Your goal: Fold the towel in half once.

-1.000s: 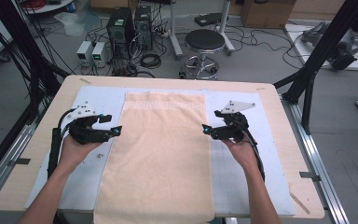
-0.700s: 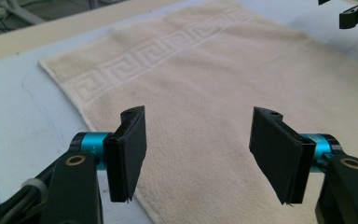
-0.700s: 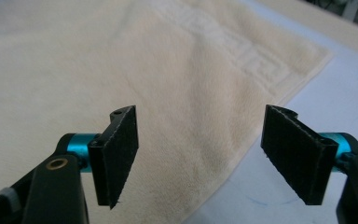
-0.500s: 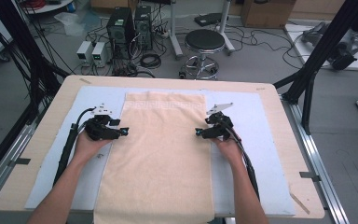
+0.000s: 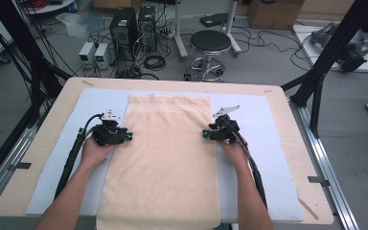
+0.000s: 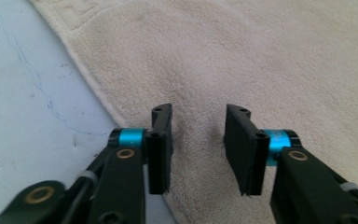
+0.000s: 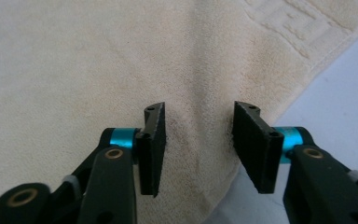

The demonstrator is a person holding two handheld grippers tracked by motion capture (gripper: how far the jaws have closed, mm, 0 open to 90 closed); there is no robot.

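**Both grippers down on the towel's long edges**

Cream towel [image 5: 165, 158] spread flat on a pale blue mat [image 5: 268, 158], near end reaching the front edge of the surface [image 5: 57, 115], far end with a woven key-pattern band lying toward the stool side. Lengthwise down the middle of the mat, blue margins showing on either side.

Left gripper [image 5: 124, 136] set at the towel's left edge, a little nearer the patterned far end than the middle. Seen in the left gripper view: fingers [image 6: 161, 149] apart, having just been closing, a raised fold of terry cloth [image 6: 198, 135] bunched between them, hem running diagonally past the left finger onto bare mat [image 6: 37, 116]. Pads not plainly pressing the cloth; a gap visible on each side of the ridge.

Right gripper [image 5: 207, 134] opposite, at the towel's right edge, level with the left one. Seen in the right gripper view: fingers [image 7: 151, 149] likewise apart and just been closing, a soft crease of towel [image 7: 198, 130] rising between them, hem and blue mat [image 7: 335, 107] beside the right finger, patterned band toward the upper right.

Both hands gripping the tool bodies, forearms entering from the bottom of the high view, black cables trailing back along each arm.

Beyond the surface: a round black stool [image 5: 211, 43], computer towers [image 5: 134, 24], tangled cables on the grey floor, black frame struts to either side.
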